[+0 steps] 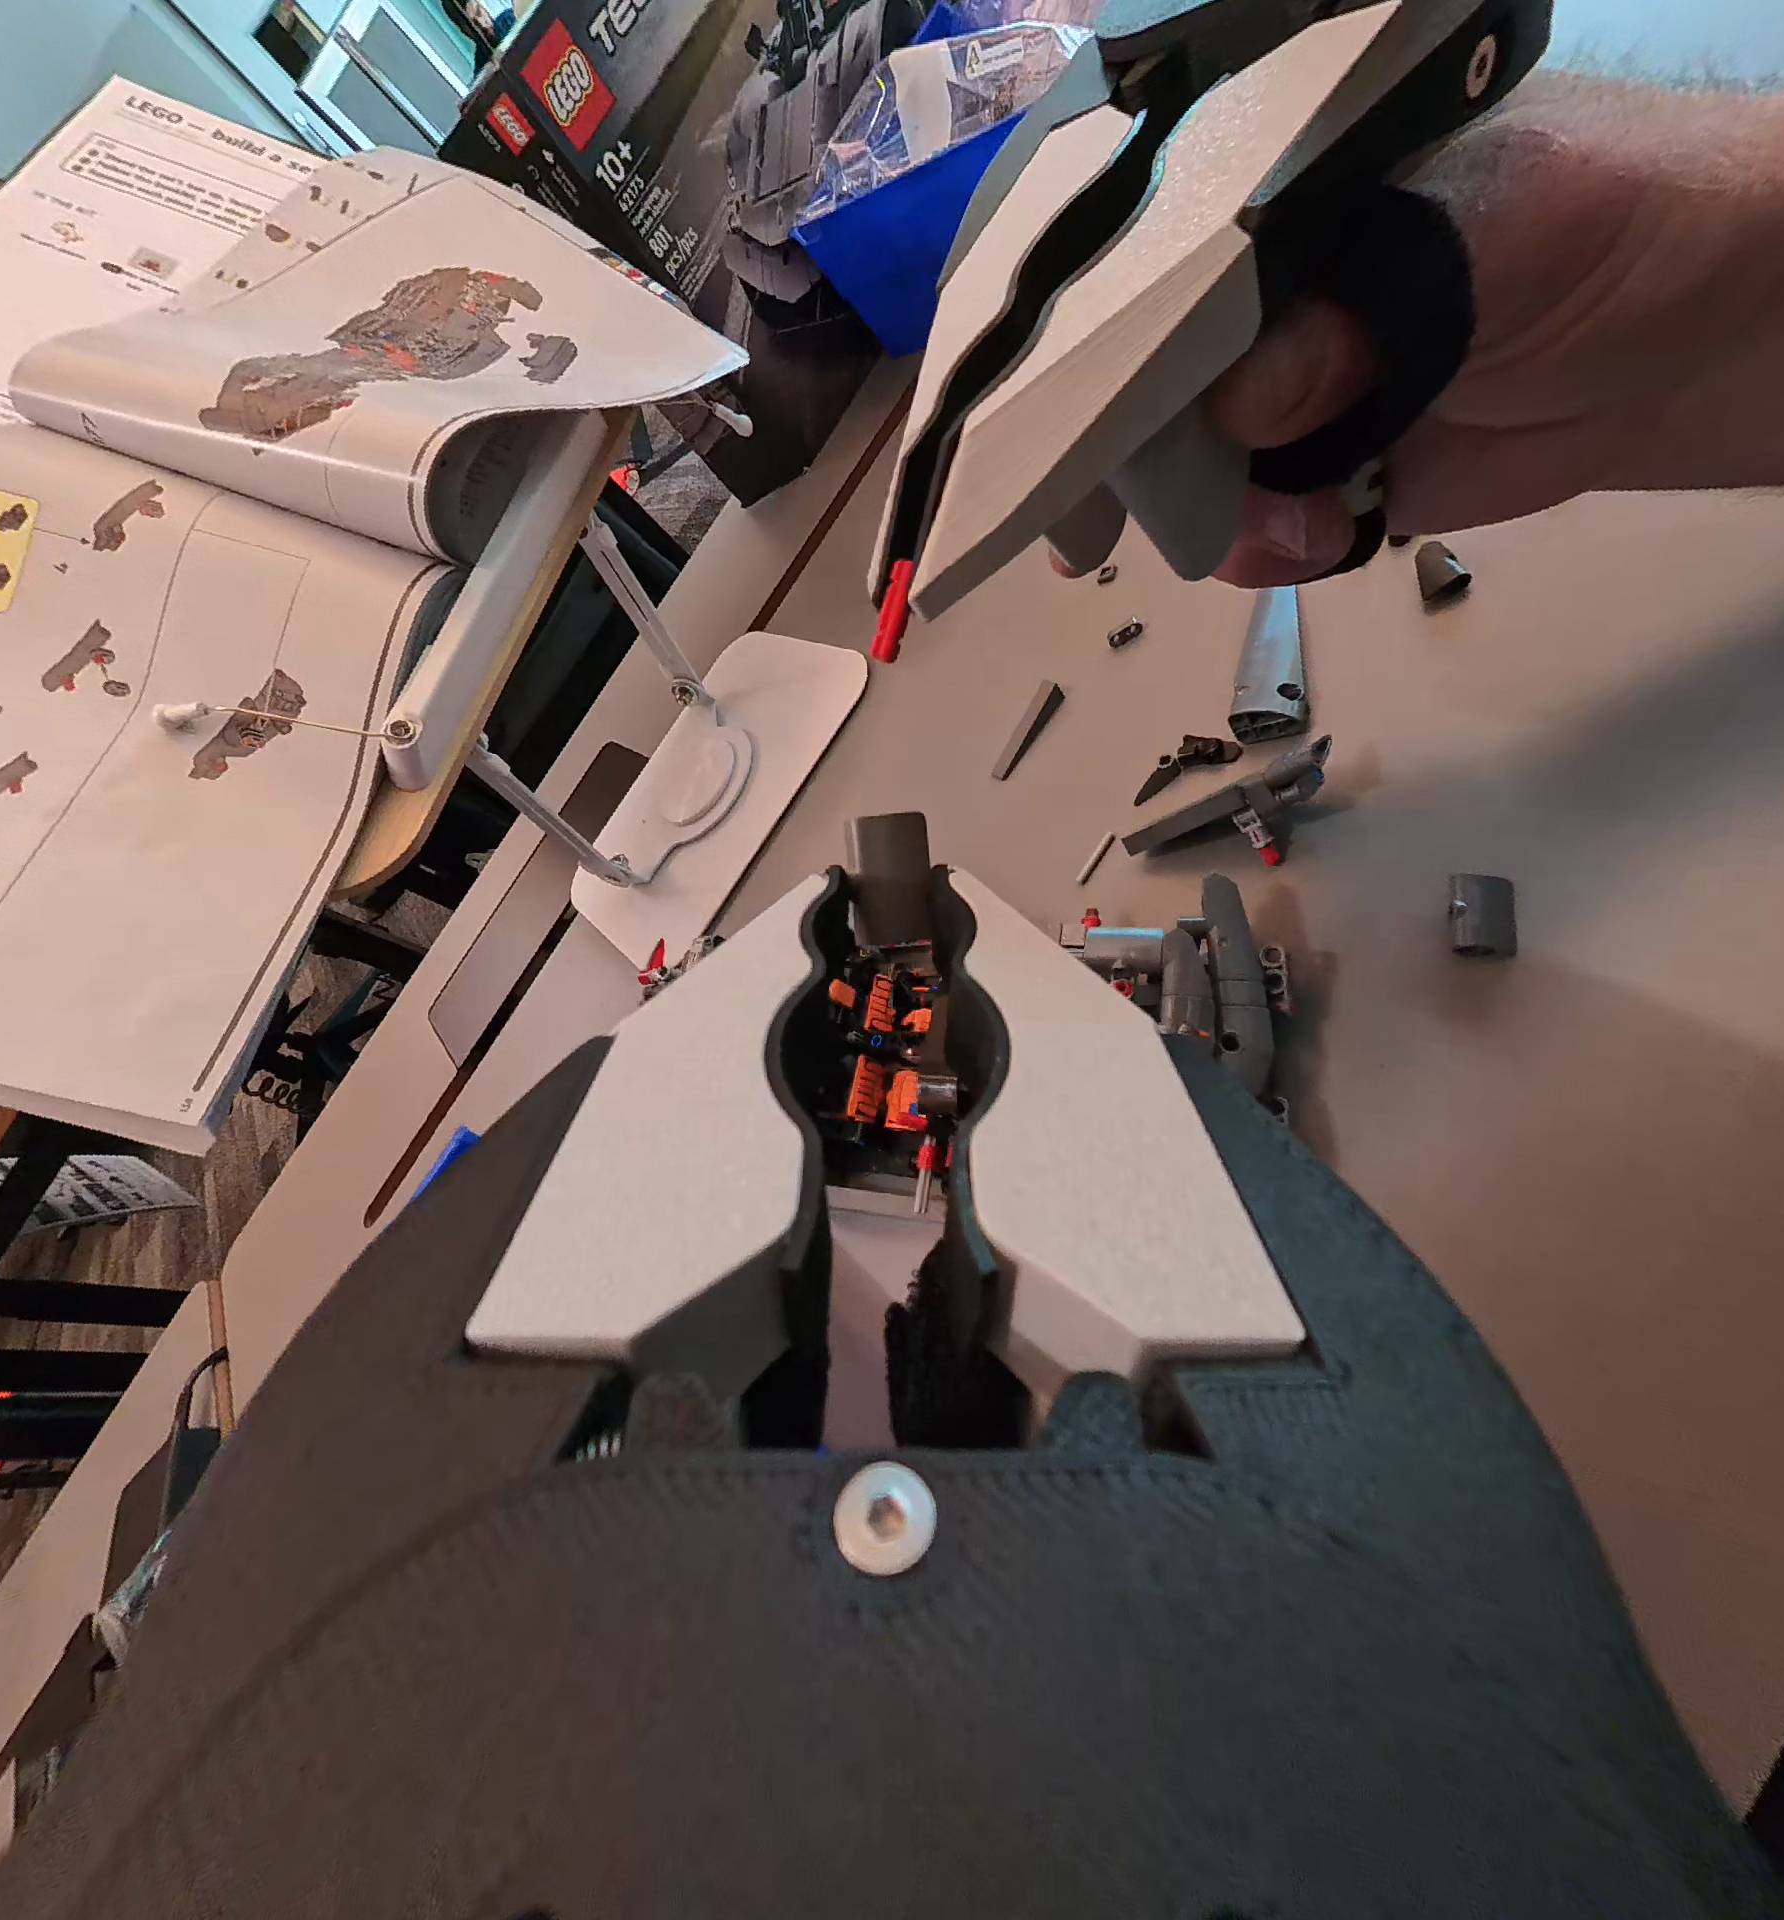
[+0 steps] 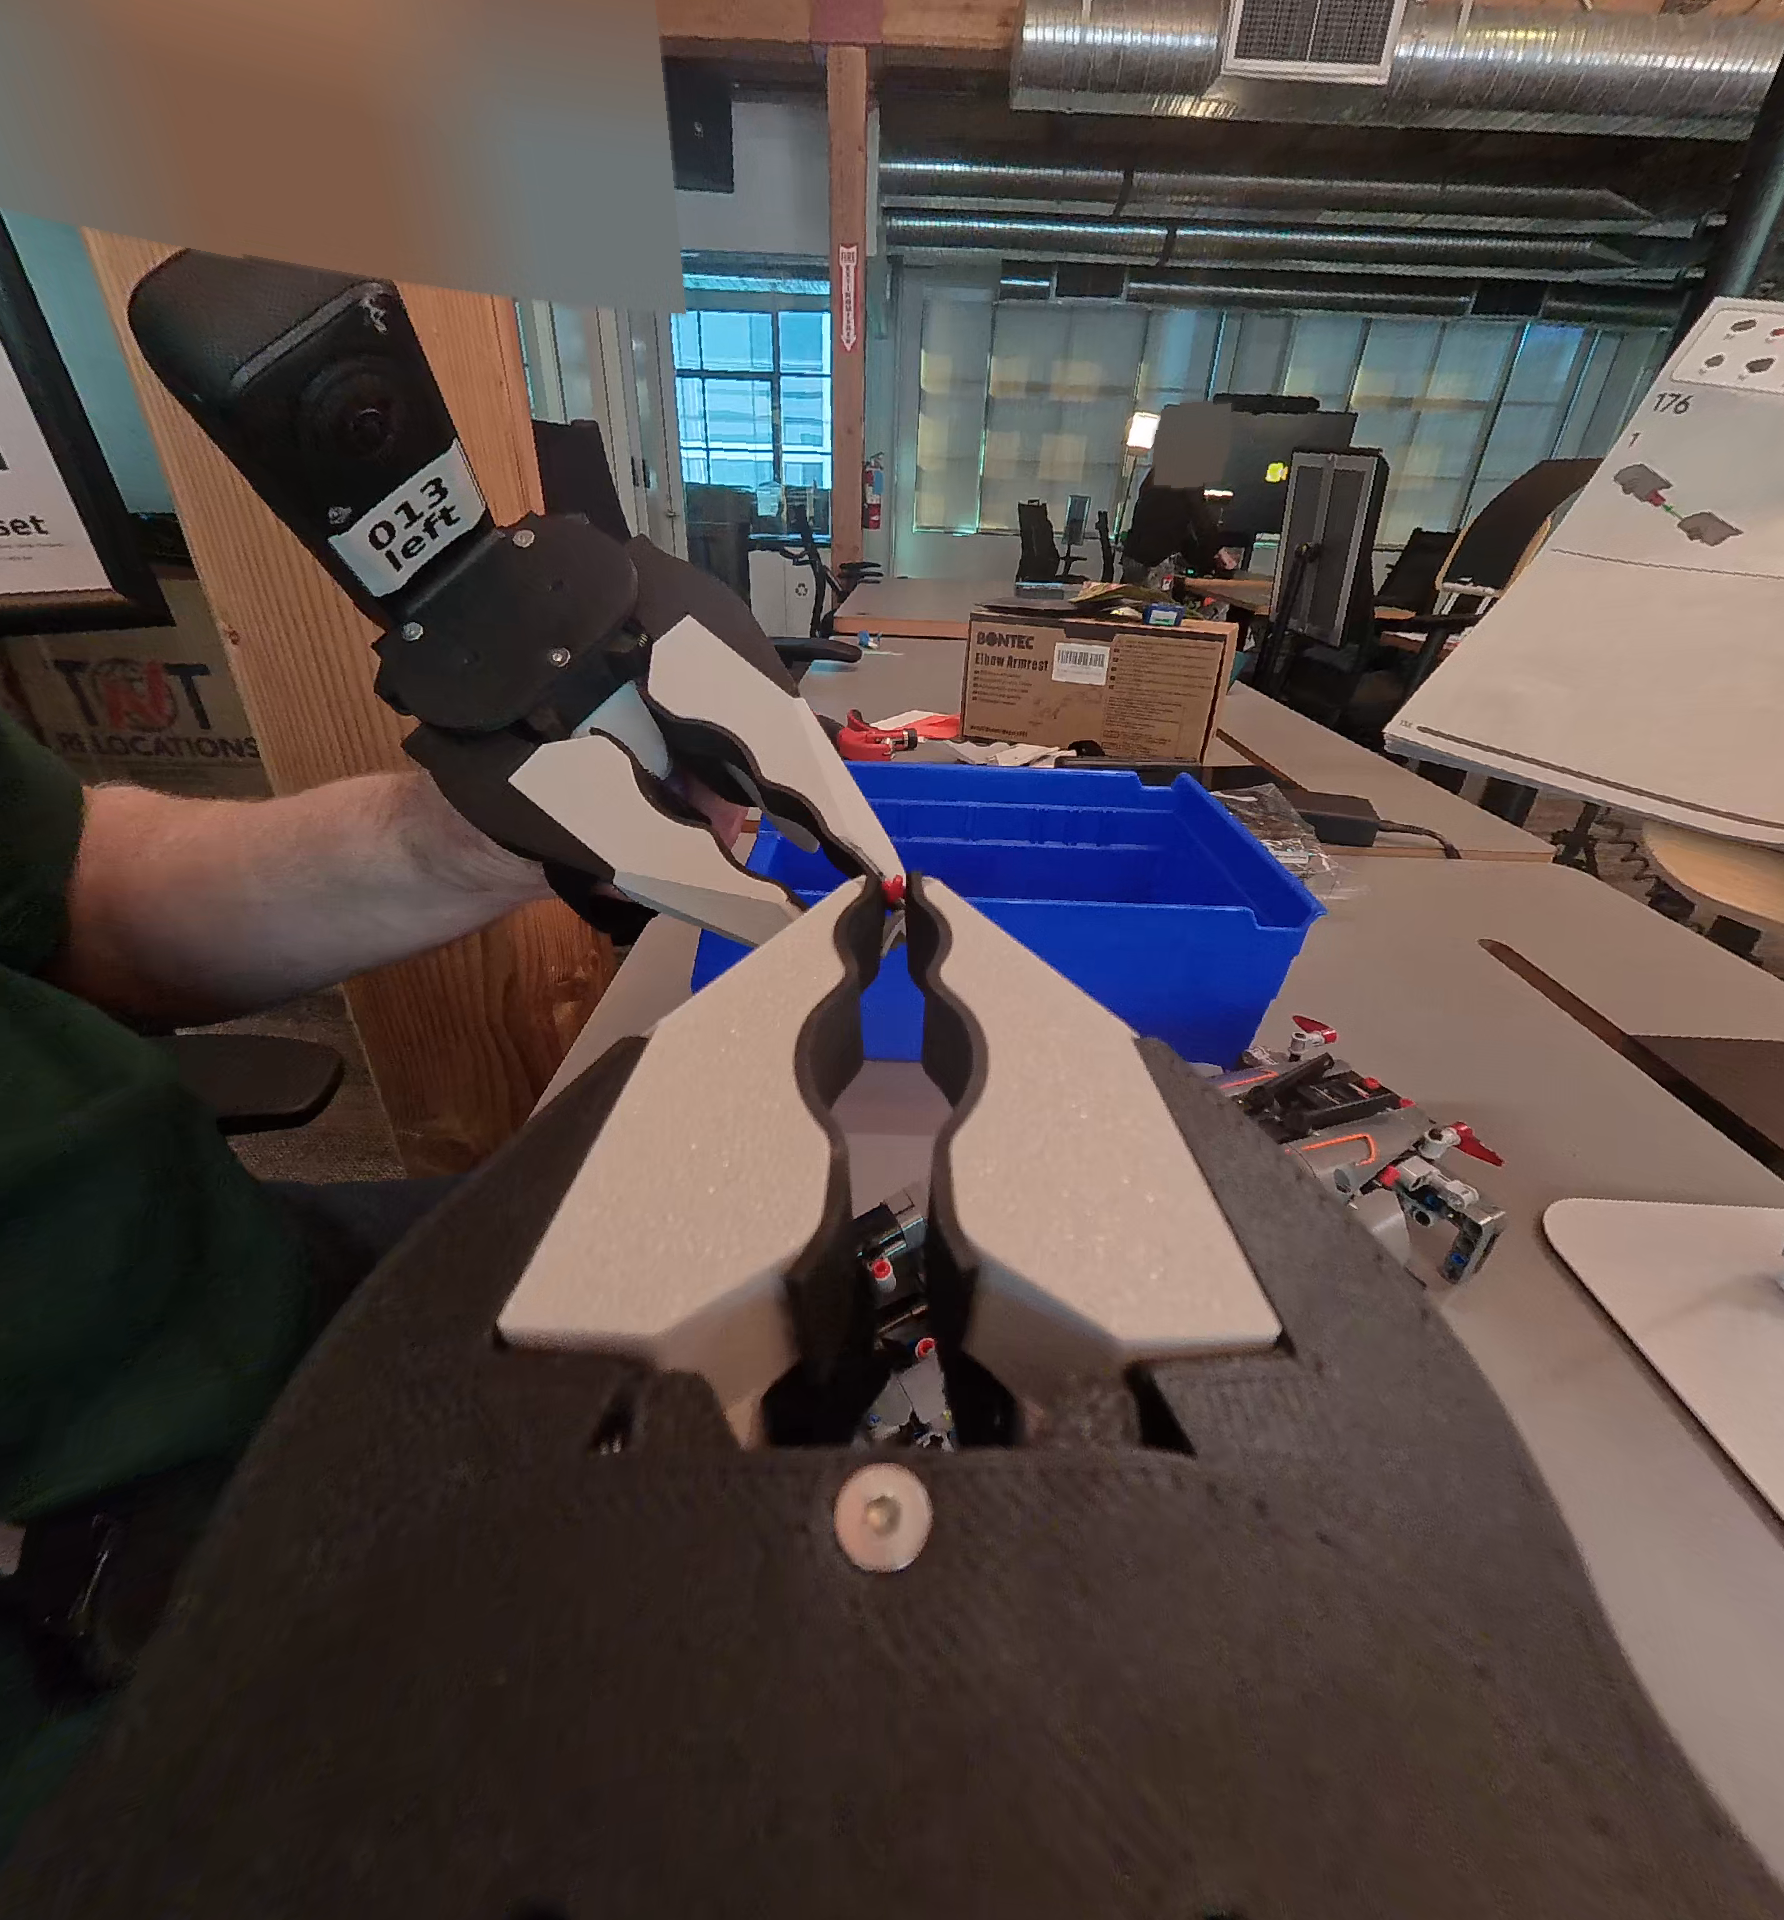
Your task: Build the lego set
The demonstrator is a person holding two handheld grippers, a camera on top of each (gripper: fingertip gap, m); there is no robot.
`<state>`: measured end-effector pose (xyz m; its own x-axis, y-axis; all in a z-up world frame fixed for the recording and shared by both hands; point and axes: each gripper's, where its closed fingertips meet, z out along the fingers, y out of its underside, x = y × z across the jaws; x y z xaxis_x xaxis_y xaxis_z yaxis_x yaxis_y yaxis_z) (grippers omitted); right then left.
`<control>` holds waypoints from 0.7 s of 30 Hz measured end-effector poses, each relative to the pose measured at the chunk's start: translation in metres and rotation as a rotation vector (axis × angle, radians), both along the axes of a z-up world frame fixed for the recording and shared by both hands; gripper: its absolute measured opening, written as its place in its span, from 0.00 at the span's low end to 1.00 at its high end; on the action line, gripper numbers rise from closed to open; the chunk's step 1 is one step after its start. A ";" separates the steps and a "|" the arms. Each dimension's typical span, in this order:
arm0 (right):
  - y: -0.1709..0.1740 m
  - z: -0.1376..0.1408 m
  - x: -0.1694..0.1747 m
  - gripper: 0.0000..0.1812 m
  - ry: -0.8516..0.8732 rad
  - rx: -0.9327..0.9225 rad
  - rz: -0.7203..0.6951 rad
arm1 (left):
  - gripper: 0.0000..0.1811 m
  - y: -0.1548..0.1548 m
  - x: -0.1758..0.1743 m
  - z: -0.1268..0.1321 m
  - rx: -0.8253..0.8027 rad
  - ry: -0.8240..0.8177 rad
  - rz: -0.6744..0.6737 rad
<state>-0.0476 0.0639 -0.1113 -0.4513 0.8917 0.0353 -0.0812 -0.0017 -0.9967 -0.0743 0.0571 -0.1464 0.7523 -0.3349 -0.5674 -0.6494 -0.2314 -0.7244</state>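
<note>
My left gripper (image 1: 893,883) is shut on a dark grey cylinder piece (image 1: 888,847) that sticks out past its tips. Through its gap I see the half-built grey and orange model (image 1: 1210,977) on the table below. My right gripper (image 1: 900,603) is shut on a small red pin (image 1: 890,618), a little beyond the cylinder and in line with it. In the right wrist view the right gripper (image 2: 893,896) holds the red pin (image 2: 894,886) at its tips. The left gripper (image 2: 872,878) reaches in from the left to meet it. The model (image 2: 1366,1143) lies to the right.
Loose grey pieces (image 1: 1272,665) (image 1: 1231,805) (image 1: 1480,914) lie on the grey table. The instruction book (image 1: 192,623) rests on a stand with a white base plate (image 1: 753,748). A blue bin (image 2: 1075,914) and the set's box (image 1: 607,135) stand behind. A person's forearm (image 2: 275,883) comes in from the left. About 20 cm separates my left fingertips from the model (image 2: 1366,1143).
</note>
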 end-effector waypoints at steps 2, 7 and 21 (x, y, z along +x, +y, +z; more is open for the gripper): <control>0.001 0.000 0.000 0.01 0.001 -0.003 -0.002 | 0.07 0.001 0.000 0.000 0.001 0.002 -0.003; 0.002 0.000 0.000 0.01 0.001 -0.010 -0.003 | 0.07 0.004 0.001 0.000 -0.001 0.009 -0.013; 0.005 0.000 0.000 0.01 0.005 -0.019 -0.010 | 0.07 0.008 0.001 0.002 -0.001 0.017 -0.027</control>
<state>-0.0477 0.0691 -0.1118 -0.4426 0.8965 0.0203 -0.0860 -0.0199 -0.9961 -0.0733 0.0656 -0.1447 0.7333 -0.3554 -0.5796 -0.6675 -0.2144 -0.7131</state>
